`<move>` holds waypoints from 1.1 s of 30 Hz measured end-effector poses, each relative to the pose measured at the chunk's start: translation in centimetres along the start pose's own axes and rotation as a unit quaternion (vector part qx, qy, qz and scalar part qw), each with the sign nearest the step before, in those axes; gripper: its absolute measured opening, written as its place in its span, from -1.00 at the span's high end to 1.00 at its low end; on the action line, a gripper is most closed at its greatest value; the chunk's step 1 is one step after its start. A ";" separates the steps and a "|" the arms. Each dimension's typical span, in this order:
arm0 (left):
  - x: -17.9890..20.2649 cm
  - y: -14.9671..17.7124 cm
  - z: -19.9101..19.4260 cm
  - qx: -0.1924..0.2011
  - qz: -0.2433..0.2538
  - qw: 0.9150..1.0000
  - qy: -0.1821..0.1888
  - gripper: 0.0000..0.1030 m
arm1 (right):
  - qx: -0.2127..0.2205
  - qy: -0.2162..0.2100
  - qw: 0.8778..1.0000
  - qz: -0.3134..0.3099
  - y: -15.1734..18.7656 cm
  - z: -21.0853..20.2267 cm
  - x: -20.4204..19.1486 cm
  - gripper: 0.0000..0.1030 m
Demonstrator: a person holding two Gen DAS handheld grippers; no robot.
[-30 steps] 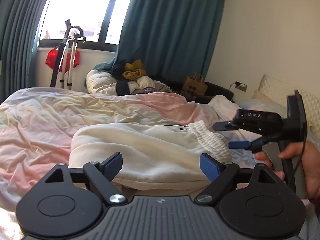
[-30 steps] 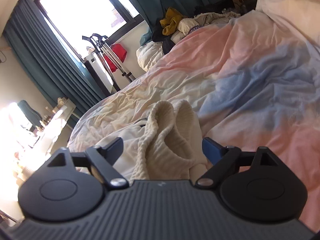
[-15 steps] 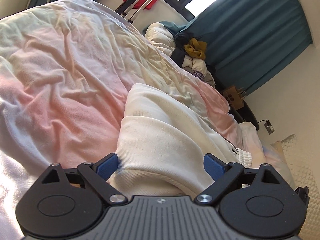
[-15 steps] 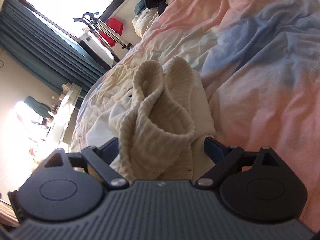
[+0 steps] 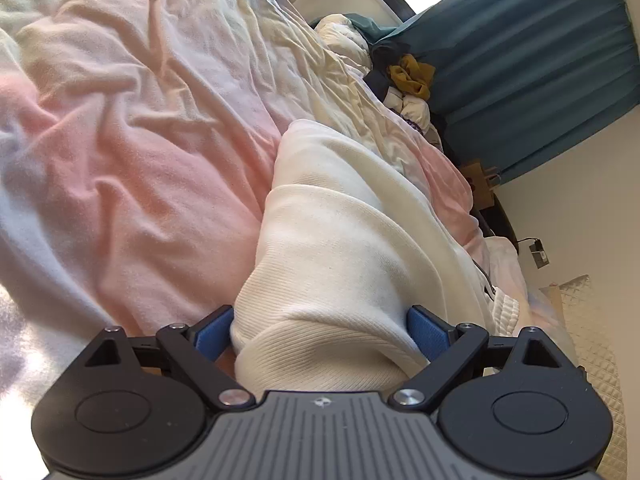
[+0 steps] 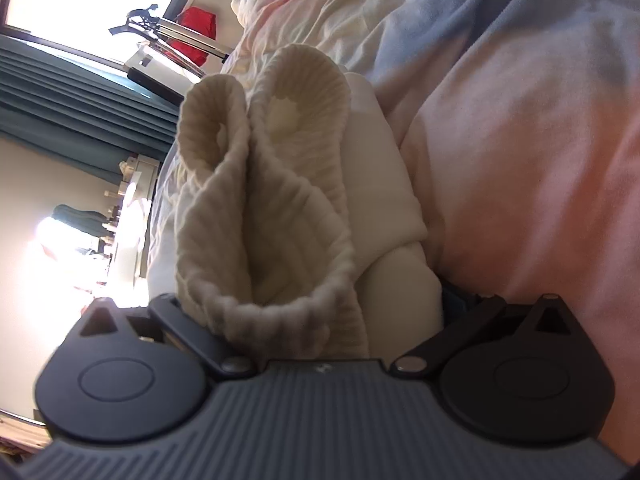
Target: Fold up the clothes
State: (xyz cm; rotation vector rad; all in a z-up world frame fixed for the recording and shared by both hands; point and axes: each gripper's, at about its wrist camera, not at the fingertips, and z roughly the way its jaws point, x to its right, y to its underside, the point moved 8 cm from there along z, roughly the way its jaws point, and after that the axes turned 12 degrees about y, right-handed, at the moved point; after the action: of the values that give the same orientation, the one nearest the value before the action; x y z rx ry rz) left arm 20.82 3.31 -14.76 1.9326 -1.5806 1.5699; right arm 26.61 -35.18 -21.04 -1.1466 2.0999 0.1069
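Both grippers lower and rolled since a second ago, bundle now set on the bed.

Left gripper straddles the cream sweatshirt, jaws wide, blue pads beside the cloth, no squeeze evident. Right gripper opening around the ribbed cuffs; near pad hidden. Garment lies folded on the pink duvet. Judgement: back both straight out, so the fold stays unsnagged.
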 end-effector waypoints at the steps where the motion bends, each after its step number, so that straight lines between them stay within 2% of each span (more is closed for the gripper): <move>1: 0.0 0.0 0.0 0.000 0.002 1.000 0.000 -0.72 | 0.002 -0.005 1.000 -0.008 0.1 -0.2 -0.3 -1.00; 2: 0.1 0.0 0.0 0.000 0.002 1.000 -0.001 -0.70 | 0.005 -0.009 1.000 -0.017 0.2 -0.5 -0.7 -0.96; 4: 0.2 0.0 -0.1 0.000 0.004 1.000 -0.004 -0.59 | 0.018 -0.016 0.999 -0.040 0.3 -1.4 -1.6 -0.53; 5: 0.3 0.0 -0.1 0.001 0.006 1.000 -0.007 -0.55 | 0.027 -0.016 0.998 -0.055 0.4 -2.0 -2.1 -0.44; 7: 0.8 0.0 -0.3 0.006 0.020 1.000 -0.016 -0.35 | 0.045 -0.007 0.995 -0.085 0.7 -2.8 -3.0 -0.21; 8: 1.1 -0.1 -0.4 0.009 0.029 0.999 -0.017 -0.30 | 0.053 -0.002 0.994 -0.100 0.8 -3.2 -3.4 -0.15; 10: 1.9 0.0 -0.7 0.016 0.049 0.998 -0.021 -0.05 | 0.069 0.005 0.991 -0.111 0.9 -3.9 -3.8 0.02; 13: 3.1 0.2 -1.5 0.023 0.071 0.997 -0.025 0.10 | 0.091 0.007 0.988 -0.125 1.3 -5.2 -4.4 0.11; 17: 5.4 0.4 -2.9 0.026 0.090 0.995 -0.024 0.17 | 0.106 -0.014 0.989 -0.106 1.1 -7.5 -4.9 0.17; 22: 10.1 0.8 -3.9 0.023 0.115 0.993 -0.011 0.20 | 0.135 -0.030 0.985 -0.108 1.4 -12.0 -5.2 0.18; 28: 18.5 3.5 -2.2 0.000 0.157 0.987 0.033 0.21 | 0.182 -0.029 0.977 -0.105 0.6 -20.6 -2.3 0.19; 33: 28.3 7.7 3.3 -0.026 0.197 0.975 0.097 0.20 | 0.260 -0.013 0.963 -0.072 -1.8 -30.3 3.4 0.18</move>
State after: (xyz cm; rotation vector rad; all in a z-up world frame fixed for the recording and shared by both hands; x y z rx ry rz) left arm 12.91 -18.94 2.89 1.4463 -1.9802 1.7725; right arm 9.95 -50.57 -0.62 -0.9578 1.8542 -0.4691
